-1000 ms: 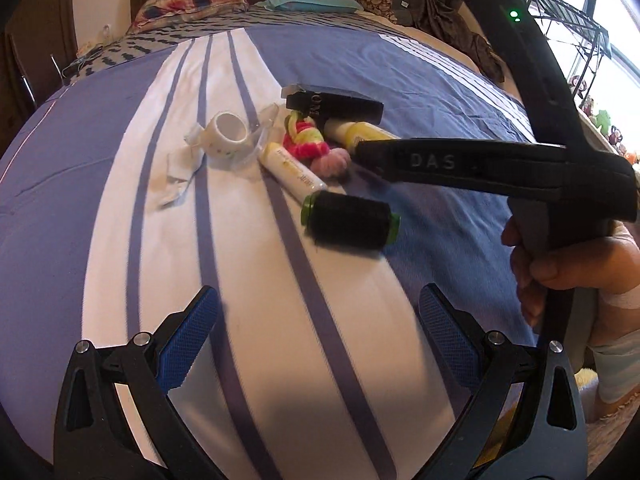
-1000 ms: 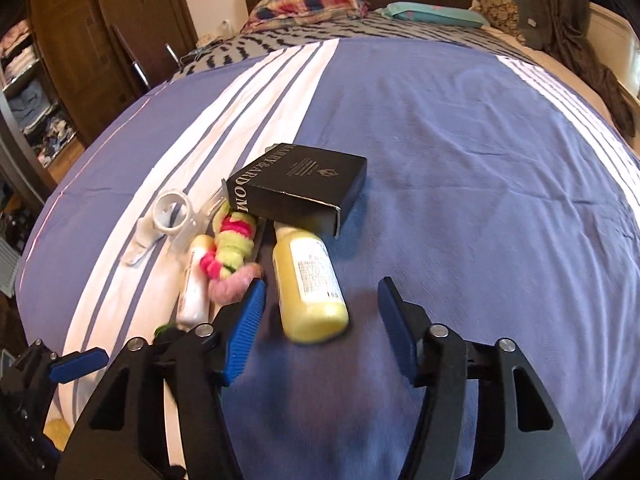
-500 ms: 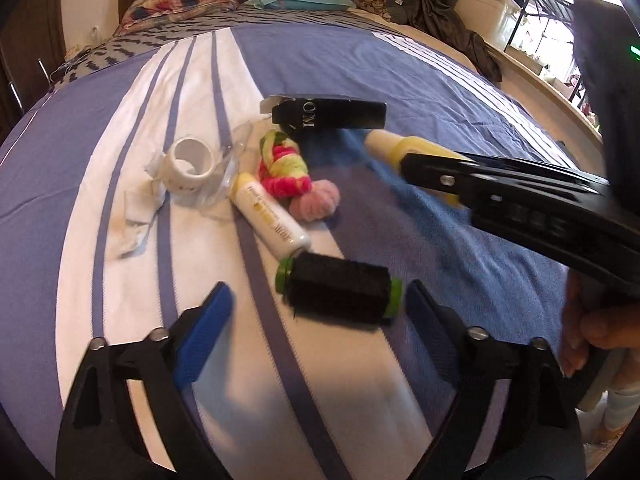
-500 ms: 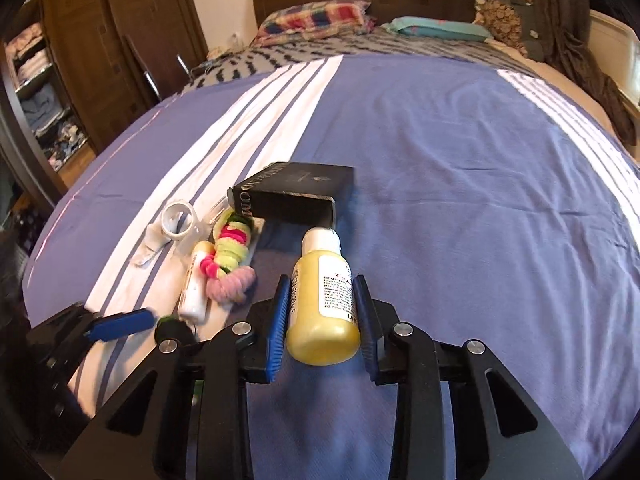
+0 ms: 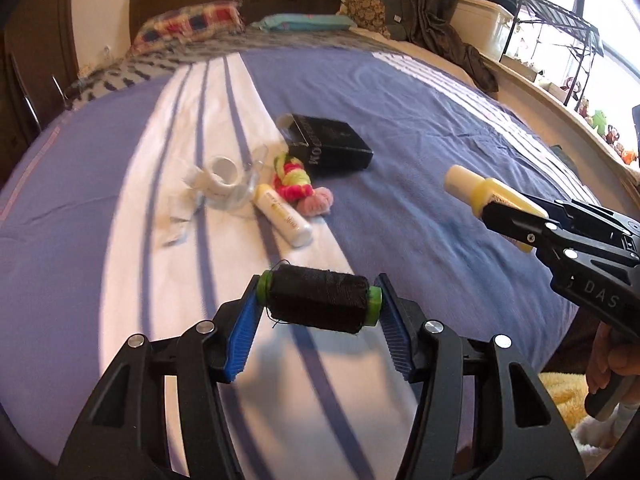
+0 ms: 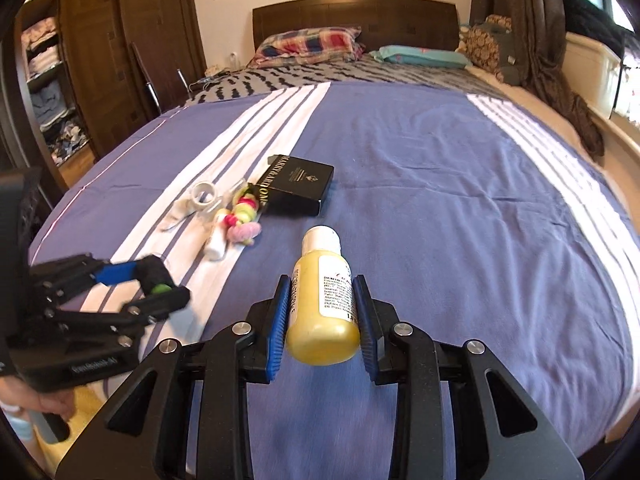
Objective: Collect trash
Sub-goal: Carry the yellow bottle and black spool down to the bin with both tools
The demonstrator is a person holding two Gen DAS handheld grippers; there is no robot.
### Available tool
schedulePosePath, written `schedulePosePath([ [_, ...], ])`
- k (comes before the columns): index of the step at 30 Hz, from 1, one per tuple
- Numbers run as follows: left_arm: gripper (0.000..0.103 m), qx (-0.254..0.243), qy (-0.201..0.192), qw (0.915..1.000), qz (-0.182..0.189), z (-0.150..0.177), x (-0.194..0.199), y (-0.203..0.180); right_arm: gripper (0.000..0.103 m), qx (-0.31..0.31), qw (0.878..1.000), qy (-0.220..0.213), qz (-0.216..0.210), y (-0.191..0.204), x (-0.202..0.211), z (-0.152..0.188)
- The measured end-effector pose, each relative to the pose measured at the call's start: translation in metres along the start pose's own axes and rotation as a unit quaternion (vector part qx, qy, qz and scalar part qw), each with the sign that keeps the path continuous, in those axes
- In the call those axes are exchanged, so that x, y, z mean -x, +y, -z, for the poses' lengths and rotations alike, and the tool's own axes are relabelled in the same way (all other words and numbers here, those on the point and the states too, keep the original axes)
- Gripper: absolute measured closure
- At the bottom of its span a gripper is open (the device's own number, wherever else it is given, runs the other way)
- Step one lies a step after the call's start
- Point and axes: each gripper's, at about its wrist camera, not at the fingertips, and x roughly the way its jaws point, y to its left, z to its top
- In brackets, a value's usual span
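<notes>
Above bed (image 6: 440, 200), yellow bottle (image 6: 322, 312) between right gripper (image 6: 322, 320) pads.

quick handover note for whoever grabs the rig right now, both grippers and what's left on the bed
Left gripper: shut on the black thread spool, gripped end to end, lifted off the bed.
Right gripper: shut on the yellow bottle, cap pointing forward, also in the air.
Done: both items picked up; no bin in view.
Left on the bed: black box, white tube, colourful scrunchies, tape roll with crumpled plastic and paper scraps.
</notes>
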Motion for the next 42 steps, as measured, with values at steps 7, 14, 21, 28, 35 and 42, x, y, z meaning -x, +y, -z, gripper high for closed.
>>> schedulePosePath([
  [7,0.05,0.013,-0.046,0.9985,-0.025,0.024,0.067,0.002,0.071,-0.007,1.0,-0.026,-0.004,0.014,0.046,0.019],
  [14,0.05,0.023,-0.072,0.9969,-0.022,0.06,0.113,-0.001,0.071,-0.012,0.998,-0.062,-0.016,0.033,0.1,0.046],
  [21,0.05,0.035,-0.08,0.9961,-0.01,0.102,0.141,-0.007,0.071,-0.026,0.996,-0.079,-0.038,0.047,0.13,0.079],
  [28,0.05,0.027,-0.06,0.9978,-0.006,0.141,0.143,-0.017,0.071,-0.029,0.997,-0.046,-0.053,0.059,0.128,0.121],
  [35,0.05,0.032,-0.011,0.9994,-0.005,0.178,0.119,-0.016,0.071,-0.031,0.998,0.009,-0.05,0.058,0.11,0.16],
  [42,0.05,0.042,0.053,0.9977,0.008,0.213,0.078,-0.016,0.071,-0.04,0.994,0.082,-0.064,0.059,0.073,0.191],
])
